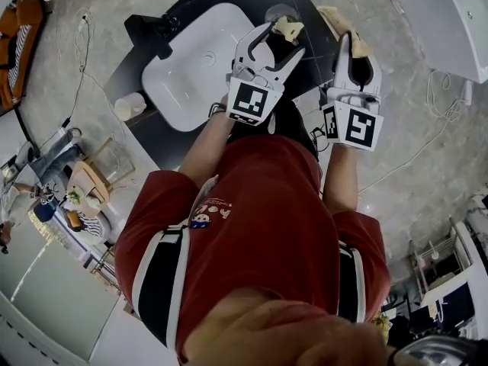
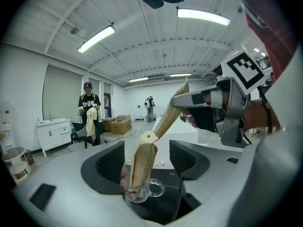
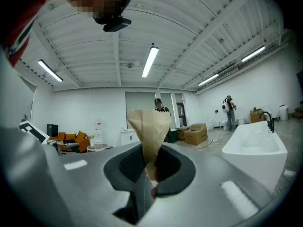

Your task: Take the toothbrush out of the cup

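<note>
The toothbrush [image 2: 143, 162] is in a tan paper wrapper. Its lower end stands in a clear glass cup [image 2: 142, 195] on the black countertop [image 2: 165, 176]. My left gripper [image 2: 147, 162] is open, its jaws wide on either side of the wrapper and the cup, and the pads touch neither. My right gripper [image 3: 150, 167] is shut on the toothbrush's [image 3: 149, 131] upper end, which sticks up past the jaws. In the head view the left gripper [image 1: 284, 40] and the right gripper [image 1: 352, 40] hang side by side over the counter, with the toothbrush's [image 1: 288, 29] tan wrapper showing at both.
A white sink basin [image 1: 194, 63] is set in the black countertop [image 1: 152, 120], with a dark faucet [image 1: 164, 29] at its far left. A white roll [image 1: 128, 107] lies at the counter's left edge. Cables [image 1: 442, 128] trail on the floor. People [image 2: 88, 110] stand far off in the room.
</note>
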`<move>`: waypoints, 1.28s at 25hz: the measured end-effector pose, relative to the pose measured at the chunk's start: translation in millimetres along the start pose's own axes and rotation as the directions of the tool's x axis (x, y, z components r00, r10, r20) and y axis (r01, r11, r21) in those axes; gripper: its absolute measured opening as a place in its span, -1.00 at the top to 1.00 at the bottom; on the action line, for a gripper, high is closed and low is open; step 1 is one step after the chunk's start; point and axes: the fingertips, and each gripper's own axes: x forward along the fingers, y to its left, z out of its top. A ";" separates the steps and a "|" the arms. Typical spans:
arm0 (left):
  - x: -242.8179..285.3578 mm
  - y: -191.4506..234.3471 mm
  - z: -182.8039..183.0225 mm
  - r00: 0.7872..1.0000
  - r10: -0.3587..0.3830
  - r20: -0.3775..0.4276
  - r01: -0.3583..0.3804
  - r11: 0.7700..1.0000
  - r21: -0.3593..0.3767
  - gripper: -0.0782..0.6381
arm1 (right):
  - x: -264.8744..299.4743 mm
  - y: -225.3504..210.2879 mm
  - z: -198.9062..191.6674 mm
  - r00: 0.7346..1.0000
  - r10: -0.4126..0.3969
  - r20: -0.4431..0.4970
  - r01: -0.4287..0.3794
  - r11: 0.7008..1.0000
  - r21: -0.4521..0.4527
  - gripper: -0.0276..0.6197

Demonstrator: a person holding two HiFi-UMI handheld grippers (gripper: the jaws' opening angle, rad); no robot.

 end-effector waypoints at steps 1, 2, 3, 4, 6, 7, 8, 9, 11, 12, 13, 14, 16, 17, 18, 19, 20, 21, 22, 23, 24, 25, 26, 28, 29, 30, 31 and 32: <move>3.6 0.1 -2.7 1.000 0.006 -0.007 -0.006 1.000 0.002 0.00 | 0.6 -2.7 -2.9 1.000 0.000 -0.006 0.000 1.000 0.004 0.79; 7.2 0.2 -4.9 1.000 0.013 -0.013 -0.013 1.000 0.007 0.00 | 1.4 -5.6 -5.7 1.000 -0.001 -0.012 0.001 1.000 0.008 0.79; 10.5 0.7 -6.7 1.000 0.021 -0.019 -0.021 1.000 0.012 0.00 | 2.2 -8.3 -8.3 1.000 -0.001 -0.017 0.002 1.000 0.012 0.79; 13.4 1.6 -8.4 0.999 0.031 -0.026 -0.030 0.999 0.016 0.00 | 2.9 -10.7 -10.5 1.000 -0.001 -0.022 0.001 1.000 0.016 0.79; 18.4 3.5 -11.1 0.998 0.054 -0.042 -0.053 0.998 0.022 0.00 | 3.7 -14.4 -13.1 1.000 0.003 -0.029 -0.003 1.000 0.022 0.79; 20.8 4.2 -12.1 0.997 0.064 -0.050 -0.062 0.998 0.026 0.00 | 4.1 -16.1 -13.6 0.999 0.006 -0.031 -0.006 1.000 0.025 0.79; 23.1 4.9 -12.9 0.996 0.071 -0.055 -0.069 0.997 0.029 0.00 | 4.6 -17.7 -14.0 0.999 0.009 -0.032 -0.009 1.000 0.027 0.79; 25.2 5.5 -13.6 0.995 0.076 -0.059 -0.074 0.997 0.029 0.01 | 5.2 -19.3 -14.3 0.999 0.012 -0.032 -0.011 1.000 0.030 0.79; 27.2 7.5 -15.3 0.994 0.089 -0.064 -0.087 0.996 0.030 0.04 | 6.8 -21.5 -15.5 0.999 0.017 -0.033 -0.015 0.999 0.032 0.79; 26.9 9.4 -15.8 0.993 0.099 -0.063 -0.097 0.995 0.032 0.08 | 7.8 -21.8 -16.2 0.999 0.020 -0.033 -0.019 0.999 0.033 0.79; 26.0 11.4 -15.8 0.992 0.111 -0.059 -0.109 0.993 0.034 0.14 | 9.0 -21.7 -16.6 0.999 0.024 -0.033 -0.023 0.999 0.033 0.79; 24.9 13.2 -15.5 0.991 0.122 -0.056 -0.120 0.992 0.035 0.23 | 9.9 -21.5 -16.7 0.999 0.028 -0.033 -0.027 0.999 0.032 0.79; 23.3 15.1 -15.1 0.990 0.134 -0.053 -0.132 0.991 0.035 0.34 | 11.4 -20.9 -16.6 0.999 0.036 -0.031 -0.035 0.999 0.030 0.79; 22.6 15.9 -15.1 0.989 0.139 -0.051 -0.138 0.990 0.035 0.41 | 12.0 -20.4 -16.5 0.999 0.039 -0.030 -0.038 0.999 0.030 0.79; 21.7 16.8 -14.6 0.988 0.147 -0.047 -0.145 0.989 0.036 0.48 | 12.4 -19.7 -16.1 0.999 0.042 -0.028 -0.042 0.999 0.029 0.79; 20.9 17.7 -13.6 0.987 0.155 -0.044 -0.154 0.987 0.037 0.54 | 12.6 -19.3 -15.3 0.999 0.045 -0.027 -0.045 0.999 0.028 0.79; 20.4 18.4 -12.2 0.986 0.163 -0.040 -0.162 0.986 0.037 0.56 | 12.8 -19.0 -14.3 0.999 0.048 -0.026 -0.047 0.998 0.028 0.79; 20.1 19.1 -10.9 0.985 0.171 -0.036 -0.169 0.985 0.036 0.59 | 13.0 -18.8 -13.4 0.998 0.051 -0.025 -0.050 0.998 0.028 0.79; 19.8 19.9 -9.9 0.984 0.176 -0.034 -0.175 0.984 0.035 0.59 | 13.2 -18.3 -12.9 0.998 0.053 -0.024 -0.052 0.998 0.027 0.79; 19.3 20.6 -9.1 0.983 0.180 -0.032 -0.179 0.983 0.034 0.59 | 13.0 -17.3 -12.6 0.998 0.055 -0.023 -0.054 0.998 0.027 0.79; 18.4 21.4 -8.5 0.983 0.183 -0.029 -0.182 0.983 0.034 0.59 | 12.6 -15.9 -12.5 0.998 0.056 -0.022 -0.056 0.998 0.027 0.79; 17.2 22.2 -7.5 0.982 0.186 -0.024 -0.185 0.982 0.033 0.59 | 12.0 -14.5 -12.2 0.998 0.057 -0.020 -0.057 0.998 0.025 0.79; 15.8 22.9 -5.7 0.982 0.188 -0.018 -0.187 0.982 0.032 0.59 | 11.5 -13.2 -11.4 0.998 0.058 -0.017 -0.057 0.998 0.023 0.79; 12.6 24.3 0.7 0.982 0.191 0.001 -0.191 0.981 0.030 0.59 | 11.3 -11.5 -8.0 0.998 0.056 -0.008 -0.055 0.998 0.016 0.79; 10.5 25.4 4.6 0.981 0.193 0.012 -0.193 0.981 0.029 0.59 | 11.5 -10.4 -5.6 0.999 0.054 -0.002 -0.054 0.998 0.013 0.79; 8.0 26.9 8.5 0.980 0.196 0.023 -0.197 0.980 0.025 0.59 | 11.6 -8.9 -2.8 0.999 0.053 0.004 -0.053 0.999 0.010 0.79; 5.5 28.4 12.6 0.979 0.201 0.033 -0.202 0.979 0.018 0.59 | 11.6 -7.1 0.4 0.999 0.053 0.010 -0.053 0.999 0.006 0.79; 2.9 29.7 17.1 0.977 0.208 0.044 -0.209 0.978 0.009 0.59 | 11.4 -5.3 4.2 0.998 0.055 0.017 -0.055 0.998 -0.001 0.79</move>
